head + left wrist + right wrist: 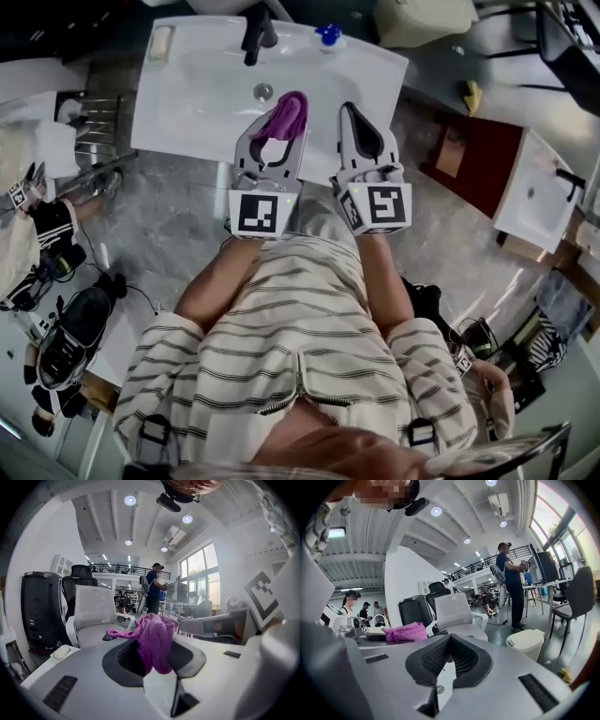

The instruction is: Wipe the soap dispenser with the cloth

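Left tongs are clamped on a bunched-up purple knitted cloth, and a wad of it sticks out past the tips. The right tongs are closed all the way with nothing in them. Both hang over the front half of the white washbasin.

The small soap dispenser with the blue pump top sits on the back edge, toward the back right corner, just right of the black tap. It's well apart from both tongs.

Handling, my guess: the cloth is soft, light and floppy, so a pinch on a thick fold is fine. The dispenser looks small and light, probably slick plastic, so it could tip or skate when rubbed. I'd steady it low on the body with the free right tongs, not by the pump head, and wipe gently.

Count: one cloth, one dispenser, one tap, two tongs, and one pale bar of soap at the back left corner.
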`<state>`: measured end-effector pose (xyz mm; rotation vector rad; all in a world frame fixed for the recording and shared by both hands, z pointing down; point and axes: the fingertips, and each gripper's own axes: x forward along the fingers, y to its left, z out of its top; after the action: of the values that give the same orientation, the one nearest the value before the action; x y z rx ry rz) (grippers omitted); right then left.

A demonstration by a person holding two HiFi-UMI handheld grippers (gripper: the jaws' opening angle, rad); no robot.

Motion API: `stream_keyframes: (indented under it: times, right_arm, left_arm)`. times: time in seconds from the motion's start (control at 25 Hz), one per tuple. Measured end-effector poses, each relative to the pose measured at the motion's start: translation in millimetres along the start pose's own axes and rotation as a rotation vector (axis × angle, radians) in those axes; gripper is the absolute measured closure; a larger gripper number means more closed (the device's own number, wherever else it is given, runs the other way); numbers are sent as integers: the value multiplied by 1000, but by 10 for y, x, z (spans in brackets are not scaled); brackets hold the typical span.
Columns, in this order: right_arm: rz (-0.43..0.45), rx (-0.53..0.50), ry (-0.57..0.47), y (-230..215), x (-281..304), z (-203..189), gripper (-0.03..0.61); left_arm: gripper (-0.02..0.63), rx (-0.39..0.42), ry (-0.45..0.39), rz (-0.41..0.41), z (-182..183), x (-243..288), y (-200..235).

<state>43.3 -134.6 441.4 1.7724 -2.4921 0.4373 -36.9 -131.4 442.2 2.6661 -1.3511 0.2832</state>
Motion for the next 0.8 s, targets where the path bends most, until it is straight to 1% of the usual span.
stream_keyframes:
  times: [0.16,0.4,0.64,0.72,0.8]
  right_arm:
    - [3,12,6,-131,182,-64,578]
    - [11,20,26,-243,451,-192,576]
    - [20,77,47,-356,684,-333,517]
    - [19,73,51,-408,756,-363,497]
    - [22,45,60,-442,846,-401,474]
  left_arm:
    - [485,4,9,8,-82,112,33]
    - [485,-13,37,28,-224,243,111]
    - [483,-21,36,40,-292,328,134]
    - [483,-21,38,43,-310,349,135]
    - [483,-22,43,45,-335,374,142]
